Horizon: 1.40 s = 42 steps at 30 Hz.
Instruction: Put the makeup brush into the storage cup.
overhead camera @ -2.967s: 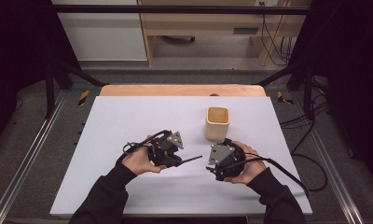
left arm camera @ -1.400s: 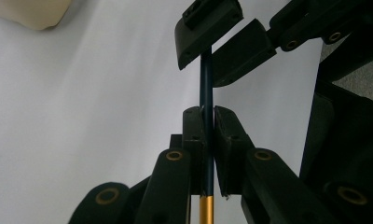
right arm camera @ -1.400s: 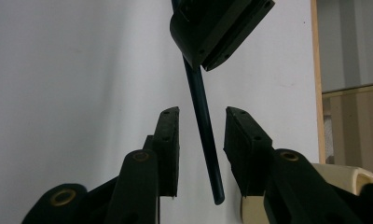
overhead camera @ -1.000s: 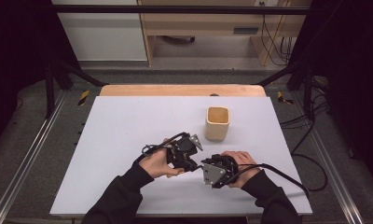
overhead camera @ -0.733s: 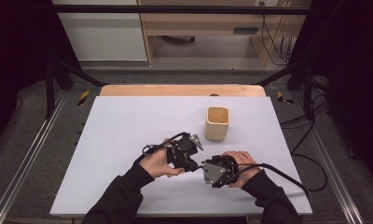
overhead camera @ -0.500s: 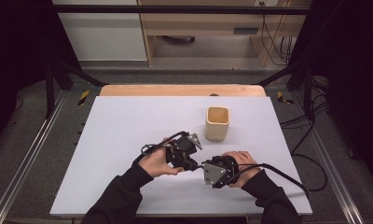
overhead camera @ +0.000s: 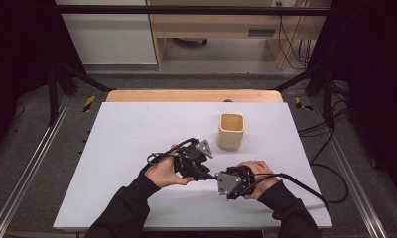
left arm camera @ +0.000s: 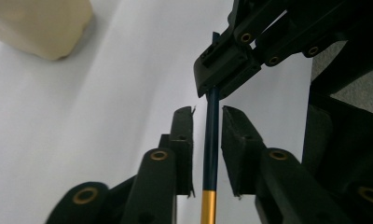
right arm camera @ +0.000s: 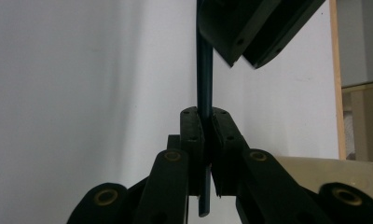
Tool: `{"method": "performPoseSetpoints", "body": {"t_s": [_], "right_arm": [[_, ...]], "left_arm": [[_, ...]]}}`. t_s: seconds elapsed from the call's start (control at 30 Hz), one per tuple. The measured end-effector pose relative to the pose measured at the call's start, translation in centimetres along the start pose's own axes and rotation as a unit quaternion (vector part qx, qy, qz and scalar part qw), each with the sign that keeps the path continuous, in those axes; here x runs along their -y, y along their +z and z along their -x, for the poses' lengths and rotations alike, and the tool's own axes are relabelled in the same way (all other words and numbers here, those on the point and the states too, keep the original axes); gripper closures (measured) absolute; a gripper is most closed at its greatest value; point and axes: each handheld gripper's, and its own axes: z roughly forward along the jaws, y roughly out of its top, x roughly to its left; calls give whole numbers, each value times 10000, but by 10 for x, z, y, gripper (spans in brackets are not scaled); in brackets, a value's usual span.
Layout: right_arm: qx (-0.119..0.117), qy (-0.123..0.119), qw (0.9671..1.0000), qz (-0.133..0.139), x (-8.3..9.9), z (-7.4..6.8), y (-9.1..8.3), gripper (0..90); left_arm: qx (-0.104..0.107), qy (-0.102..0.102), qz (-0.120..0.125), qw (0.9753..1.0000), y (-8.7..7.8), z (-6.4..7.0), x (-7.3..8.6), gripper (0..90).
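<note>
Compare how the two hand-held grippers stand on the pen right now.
The left hand-held gripper has its jaws apart, with a gap on each side of the pen; the right hand-held gripper has its jaws pressed shut on the pen. In the high view, the left one sits nearer the cup, the right one nearer the table's near edge. Both line up on the same pen, facing each other.
</note>
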Motion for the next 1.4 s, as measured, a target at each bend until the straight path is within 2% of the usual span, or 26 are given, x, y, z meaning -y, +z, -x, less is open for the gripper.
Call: {"method": "performPoseSetpoints", "body": {"t_s": [0.03, 0.13, 0.17, 0.2, 0.23, 0.27, 0.33, 0.5, 0.53, 0.57, 0.63, 0.8, 0.83, 0.93, 0.97, 1.0, 1.07, 1.1, 1.13, 1.17, 1.2, 1.27, 1.3, 1.33, 1.37, 1.4], "right_arm": [[-23, 90, 10000, -30, 0, 0, 1, 850], [-98, 212, 9997, -20, 1, 1, 1, 850], [-65, 177, 9998, -16, 2, 2, 1, 849], [-90, 298, 9995, -20, 2, 2, 1, 849], [-95, 320, 9994, -37, 2, 3, 2, 850], [-111, 319, 9994, -58, 2, 3, 1, 849], [-92, 341, 9993, -75, 3, 4, 1, 849], [-84, 541, 9984, -169, 5, 6, 2, 849], [-84, 541, 9984, -169, 5, 6, 2, 849], [-108, 607, 9980, -165, 7, 7, 1, 849], [-102, 732, 9971, -171, 9, 8, 1, 849], [-83, 1036, 9945, -160, 16, 8, 0, 849], [-83, 1036, 9945, -160, 16, 8, 0, 849], [-65, 1252, 9920, -139, 21, 8, 0, 849], [-34, 1394, 9902, -116, 22, 7, 1, 849], [-34, 1394, 9902, -116, 22, 7, 1, 849], [-27, 1462, 9892, -92, 24, 7, 1, 848], [-2, 1539, 9880, -96, 26, 6, 0, 848], [6, 1553, 9878, -93, 27, 6, 0, 848], [37, 1575, 9875, -77, 28, 6, 0, 848], [37, 1575, 9875, -77, 28, 6, 0, 848], [51, 1625, 9867, -64, 29, 6, 0, 848], [55, 1718, 9851, -48, 31, 6, 0, 848], [69, 1743, 9847, -28, 32, 6, -1, 848], [104, 1838, 9829, 26, 32, 5, 0, 848], [104, 1838, 9829, 26, 32, 5, 0, 848]], "left_arm": [[-125, 52, 48, 9999, -5, -1, 2, 670], [-296, 50, 225, 9993, -12, -3, 8, 588], [-347, 34, 300, 9989, -14, -3, 11, 555], [-420, 96, 322, 9986, -18, -5, 13, 534], [-420, 96, 322, 9986, -18, -5, 13, 509], [-531, 34, 496, 9973, -23, -7, 19, 478], [-586, 14, 557, 9967, -26, -9, 22, 436], [-896, -242, 1063, 9900, -42, -14, 40, 347], [-896, -242, 1063, 9900, -42, -14, 40, 334], [-968, -361, 1256, 9867, -46, -16, 47, 318], [-1062, -516, 1458, 9823, -49, -16, 55, 296], [-1326, -861, 1852, 9699, -56, -19, 75, 247], [-1326, -861, 1852, 9699, -56, -19, 75, 237], [-1379, -1009, 2035, 9640, -57, -20, 85, 206], [-1423, -1059, 2075, 9620, -57, -20, 91, 201], [-1423, -1059, 2075, 9620, -57, -20, 91, 195], [-1449, -1136, 2151, 9591, -56, -20, 96, 193], [-1455, -1207, 2216, 9566, -55, -20, 100, 183], [-1455, -1207, 2216, 9566, -55, -20, 100, 181], [-1548, -1261, 2234, 9541, -53, -19, 105, 178], [-1548, -1261, 2234, 9541, -53, -19, 105, 173], [-1614, -1328, 2259, 9515, -50, -19, 110, 166], [-1655, -1346, 2248, 9508, -49, -19, 111, 158], [-1734, -1398, 2282, 9478, -48, -19, 114, 156], [-1731, -1434, 2287, 9472, -47, -19, 114, 157], [-1731, -1434, 2287, 9472, -47, -19, 114, 154]]}}
